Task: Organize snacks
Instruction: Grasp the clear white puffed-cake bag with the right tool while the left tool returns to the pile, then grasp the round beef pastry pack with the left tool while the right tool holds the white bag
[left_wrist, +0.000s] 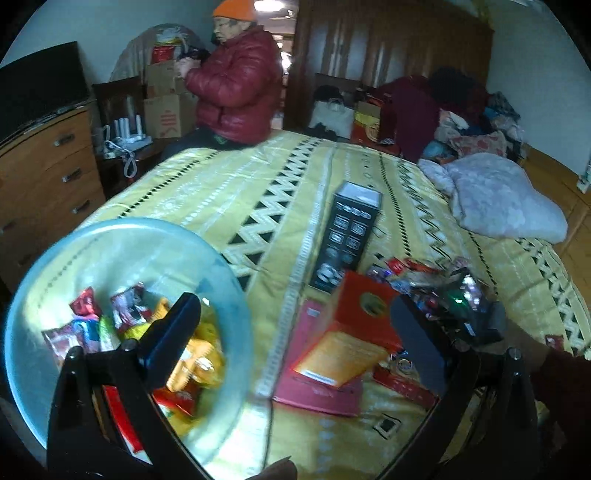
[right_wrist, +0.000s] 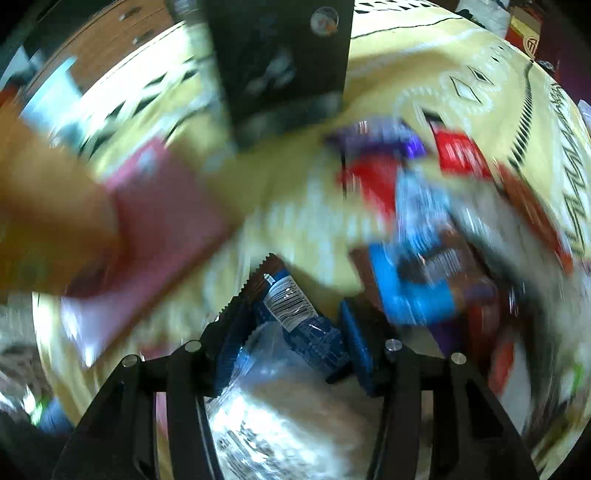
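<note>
A clear blue-rimmed bowl (left_wrist: 44, 295) sits on the yellow bedspread at lower left, holding several snack packets (left_wrist: 192, 362). My left gripper (left_wrist: 291, 325) is open and empty, its left finger over the bowl. More loose snacks (left_wrist: 417, 273) lie in a pile to the right, where the right gripper (left_wrist: 461, 306) hovers. In the right wrist view my right gripper (right_wrist: 291, 314) is shut on a blue snack packet (right_wrist: 299, 321) with a barcode, above the blurred pile of snacks (right_wrist: 424, 236).
A black box (left_wrist: 347, 232), a red box (left_wrist: 354, 328) and a pink flat box (left_wrist: 314, 391) lie mid-bed. A person in a red jacket (left_wrist: 232, 81) sits at the far edge. A wooden dresser (left_wrist: 44, 173) stands left, a pillow (left_wrist: 506, 199) right.
</note>
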